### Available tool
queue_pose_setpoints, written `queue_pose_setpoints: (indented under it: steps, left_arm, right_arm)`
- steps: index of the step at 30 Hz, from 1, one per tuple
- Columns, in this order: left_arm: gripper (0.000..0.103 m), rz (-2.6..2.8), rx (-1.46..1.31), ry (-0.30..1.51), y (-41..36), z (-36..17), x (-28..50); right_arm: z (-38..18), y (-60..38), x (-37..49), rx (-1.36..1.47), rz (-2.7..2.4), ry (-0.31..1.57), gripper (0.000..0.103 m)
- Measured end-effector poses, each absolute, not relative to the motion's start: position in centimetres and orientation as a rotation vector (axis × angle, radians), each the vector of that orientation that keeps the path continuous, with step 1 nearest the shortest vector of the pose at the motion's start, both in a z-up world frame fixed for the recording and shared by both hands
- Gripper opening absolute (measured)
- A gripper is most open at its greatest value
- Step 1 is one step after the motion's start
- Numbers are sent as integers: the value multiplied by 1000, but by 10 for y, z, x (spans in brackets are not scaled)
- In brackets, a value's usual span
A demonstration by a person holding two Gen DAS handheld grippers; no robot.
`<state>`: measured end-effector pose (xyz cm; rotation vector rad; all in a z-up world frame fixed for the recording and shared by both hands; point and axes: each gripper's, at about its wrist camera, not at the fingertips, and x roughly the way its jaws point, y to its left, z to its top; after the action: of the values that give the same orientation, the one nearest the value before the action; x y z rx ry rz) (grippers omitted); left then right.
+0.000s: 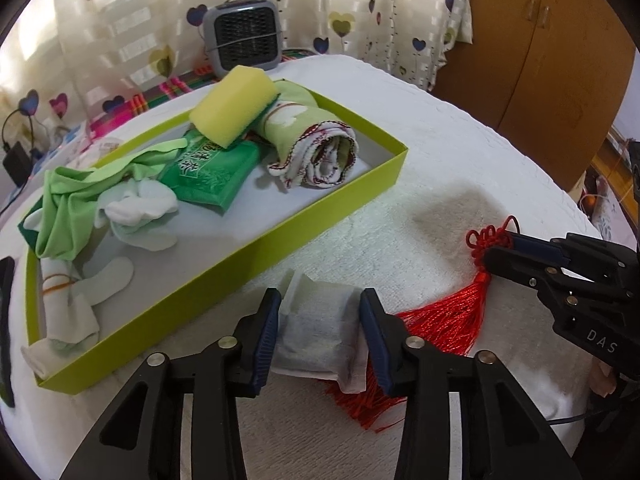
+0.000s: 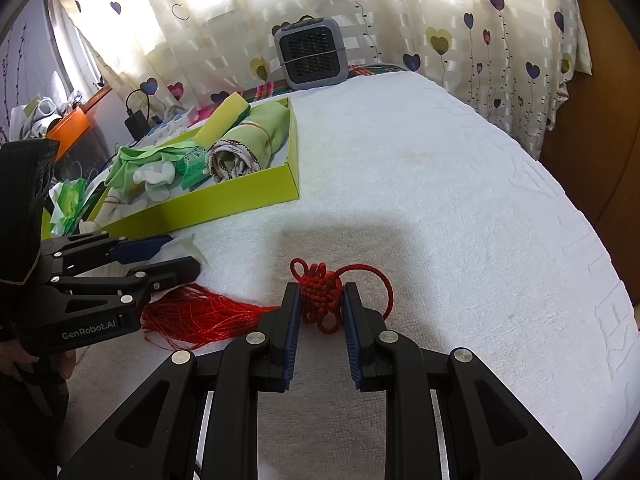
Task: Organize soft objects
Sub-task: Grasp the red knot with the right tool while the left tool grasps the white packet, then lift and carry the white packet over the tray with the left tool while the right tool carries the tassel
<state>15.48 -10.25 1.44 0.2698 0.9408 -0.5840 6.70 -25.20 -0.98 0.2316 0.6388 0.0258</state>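
At far left, a shallow lime-green cardboard tray [image 1: 248,254] on the white terry-towelled table [image 1: 460,168], packed with soft things: crumpled light-green cloth [image 1: 64,204], white socks [image 1: 136,216], a green printed tissue pack [image 1: 208,170], a yellow sponge block [image 1: 234,106] leaning on a rolled green-and-white towel [image 1: 316,148]. Just beside the tray's near wall, a small white folded cloth pouch [image 1: 320,332] lying flat on the towelling, bracketed by the left tool [image 1: 320,336]: jaws partly open, a blue pad at each side edge of the pouch, firm pressure not clear. Under the pouch's right corner, the fringe of a red silk tassel with a Chinese knot [image 2: 320,296], spread across the table. Further right, the right tool [image 2: 321,308] clamped tight on the knot, pads pressed against both sides, cord loop poking out beyond the fingertips. Behind, a small grey fan heater [image 2: 312,54] and heart-printed curtains [image 2: 440,20]; at far right, a wooden wardrobe [image 1: 540,40].
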Motion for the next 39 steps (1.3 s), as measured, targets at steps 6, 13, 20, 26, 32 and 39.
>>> queue_pose_setpoints:
  steps: [6,13,20,26,32,39]
  left_arm:
    - [24,-565,240,942,-98,15,157]
    - [21,-550,210,938,-92,15,156]
    - [21,-537,178,920,-84,22,153]
    - [21,-530,157,895,-77,33,146]
    - [21,-526,147,873,-72,42,138]
    - [21,-517,126,839,-64,55,130]
  right_arm:
    - [-10,-252,67,231,26,639,22]
    - [-10,-253,67,231,26,639,22]
    - [-10,-253,67,229,24,638,22]
    - [-9,-255,65,227,15,634,22]
    - [-6,-255,60,219,-5,625,22]
    - [3,-261,53,217,-37,587,22]
